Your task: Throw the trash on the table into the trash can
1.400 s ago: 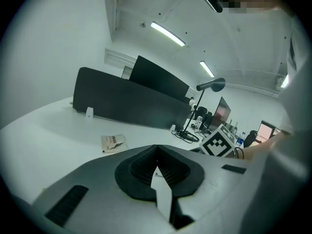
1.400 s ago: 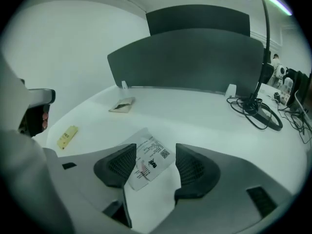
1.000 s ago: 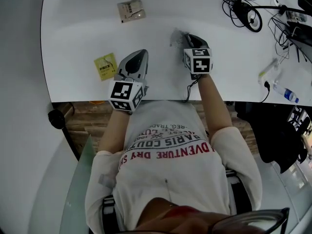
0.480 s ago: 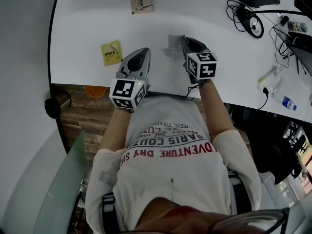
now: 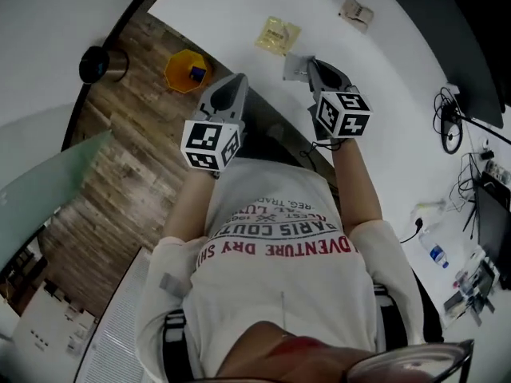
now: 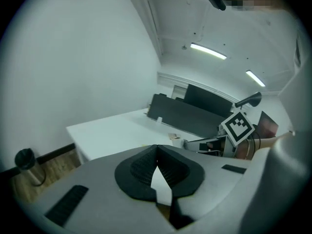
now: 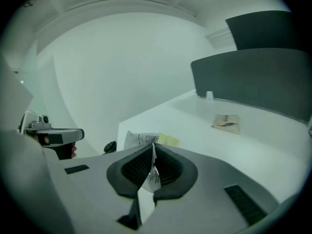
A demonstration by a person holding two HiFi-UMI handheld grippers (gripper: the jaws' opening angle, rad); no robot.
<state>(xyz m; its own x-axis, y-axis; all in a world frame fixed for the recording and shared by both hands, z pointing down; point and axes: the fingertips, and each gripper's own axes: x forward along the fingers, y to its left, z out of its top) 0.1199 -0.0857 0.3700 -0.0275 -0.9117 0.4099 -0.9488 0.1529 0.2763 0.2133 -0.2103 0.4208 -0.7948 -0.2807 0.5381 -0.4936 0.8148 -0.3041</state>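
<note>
**Carrying step.** The right gripper (image 7: 153, 155) is clamped on a printed wrapper (image 7: 140, 139), held near the edge of the bench (image 5: 239, 14). The left gripper (image 6: 157, 156) is closed and empty. A yellow packet (image 5: 278, 34) and a beige packet (image 5: 355, 10) lie on the bench. Next move: carry the wrapper left over the orange bin (image 5: 176, 66) on the floor, apparently the trash can, then release.

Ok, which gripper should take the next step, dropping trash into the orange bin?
Right. The right gripper is shut on the white wrapper. The left gripper, though on the side of the orange bin, is shut and empty.
</note>
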